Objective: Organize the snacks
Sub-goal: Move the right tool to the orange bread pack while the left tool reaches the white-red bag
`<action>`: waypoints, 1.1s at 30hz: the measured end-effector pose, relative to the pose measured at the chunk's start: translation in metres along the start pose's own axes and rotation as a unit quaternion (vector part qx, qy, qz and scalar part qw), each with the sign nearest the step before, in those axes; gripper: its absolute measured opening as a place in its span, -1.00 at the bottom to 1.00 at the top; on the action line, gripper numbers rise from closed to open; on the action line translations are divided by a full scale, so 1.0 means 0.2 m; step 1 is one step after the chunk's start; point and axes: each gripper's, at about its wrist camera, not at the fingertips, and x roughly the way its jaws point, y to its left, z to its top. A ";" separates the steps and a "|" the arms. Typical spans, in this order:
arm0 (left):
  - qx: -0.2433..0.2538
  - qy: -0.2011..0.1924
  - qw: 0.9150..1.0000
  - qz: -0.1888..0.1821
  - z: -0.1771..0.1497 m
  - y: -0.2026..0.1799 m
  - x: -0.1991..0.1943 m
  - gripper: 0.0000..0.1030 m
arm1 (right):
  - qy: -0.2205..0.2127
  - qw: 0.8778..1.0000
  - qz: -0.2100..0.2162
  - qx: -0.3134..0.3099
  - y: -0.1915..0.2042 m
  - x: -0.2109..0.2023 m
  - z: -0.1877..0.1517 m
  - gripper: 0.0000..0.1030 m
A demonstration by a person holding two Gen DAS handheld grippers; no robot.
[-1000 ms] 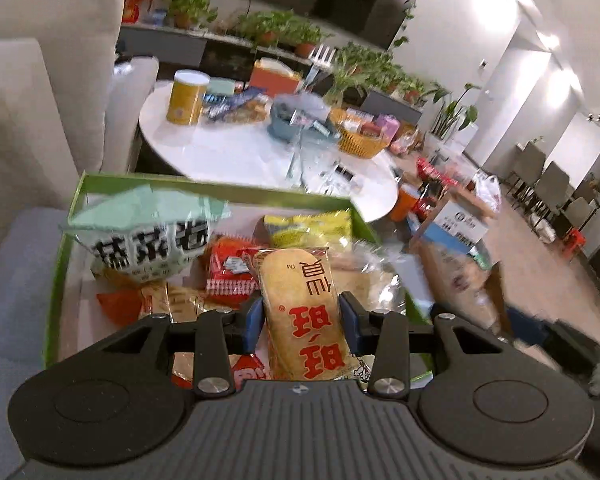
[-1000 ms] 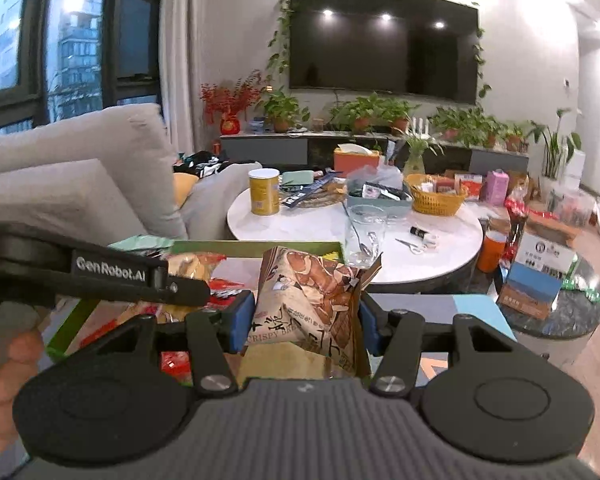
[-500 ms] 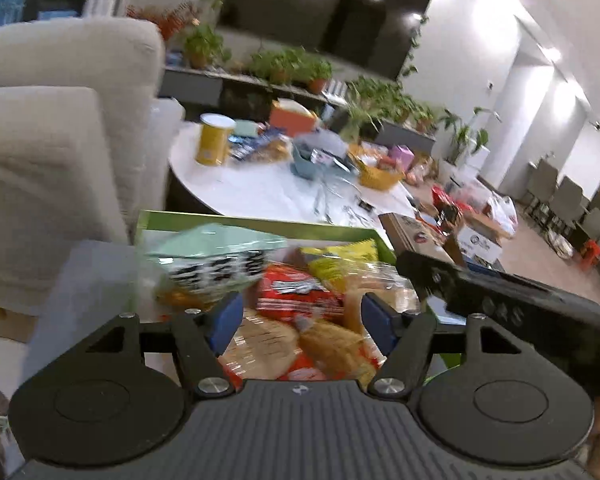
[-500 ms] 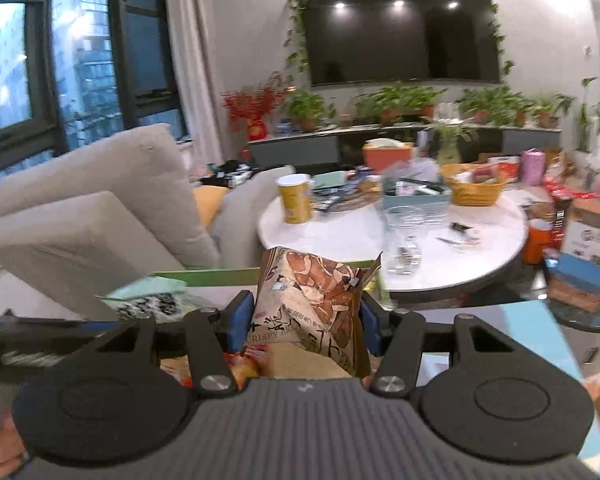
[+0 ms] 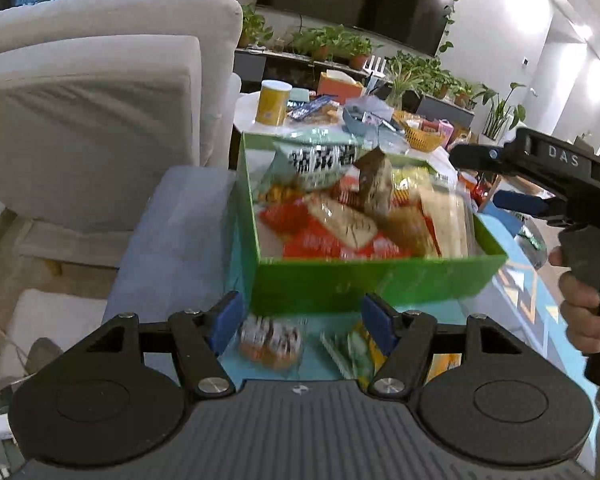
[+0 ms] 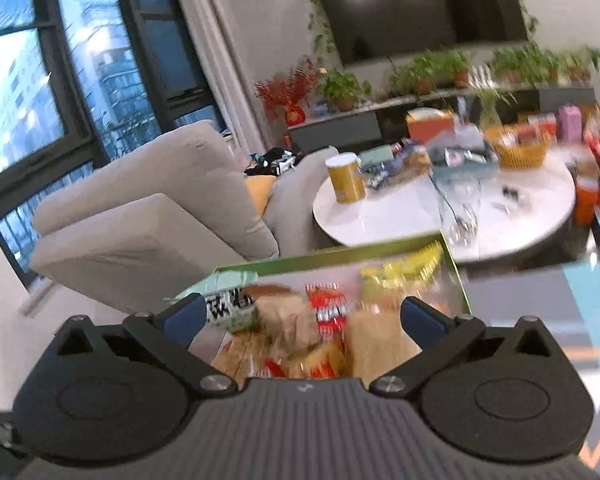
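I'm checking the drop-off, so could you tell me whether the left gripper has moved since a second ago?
Yes. The left gripper has drawn back from over the green box, whose near wall now lies ahead of its open fingertips.

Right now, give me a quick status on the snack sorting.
Both tongs open, empty. Green box full of snacks. Two loose packets lie outside, under left tongs. Nothing blocking.

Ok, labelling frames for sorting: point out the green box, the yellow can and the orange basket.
green box (image 5: pixel 364 280): left wrist view, front wall.
yellow can (image 5: pixel 274 104): left wrist view, side of body.
orange basket (image 6: pixel 518 152): right wrist view, woven front.
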 end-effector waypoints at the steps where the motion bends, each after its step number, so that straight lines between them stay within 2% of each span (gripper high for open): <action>1: 0.002 0.001 1.000 0.000 -0.01 0.00 -0.01 0.23 | 0.008 1.000 -0.002 0.005 -0.01 -0.02 -0.02 0.80; 7: 0.006 0.012 1.000 -0.023 -0.12 0.00 -0.08 0.23 | 0.089 0.996 -0.026 -0.002 0.01 -0.08 -0.17 0.80; 11: 0.016 0.023 0.999 -0.031 -0.17 -0.03 -0.13 0.23 | 0.144 0.989 -0.004 0.028 -0.02 -0.08 -0.26 0.80; 15: 0.013 0.034 0.997 -0.063 -0.21 -0.03 -0.17 0.23 | 0.156 0.988 0.010 -0.017 0.03 -0.11 -0.34 0.80; 18: 0.015 0.042 0.995 -0.086 -0.26 -0.03 -0.20 0.23 | 0.183 0.980 0.040 -0.062 0.08 -0.09 -0.40 0.80; 20: 0.023 0.044 0.995 -0.090 -0.29 -0.04 -0.22 0.23 | 0.191 0.975 0.047 -0.099 0.13 -0.07 -0.44 0.80; 23: 0.034 0.056 0.995 -0.075 -0.33 -0.05 -0.24 0.23 | 0.199 0.970 0.044 -0.132 0.16 -0.04 -0.48 0.80; 29: 0.023 0.066 0.994 -0.084 -0.37 -0.04 -0.23 0.23 | 0.217 0.967 0.072 -0.115 0.11 0.06 -0.47 0.80; 33: 0.032 0.071 0.993 -0.091 -0.38 -0.08 -0.23 0.23 | 0.212 0.968 0.085 -0.101 0.11 0.07 -0.49 0.80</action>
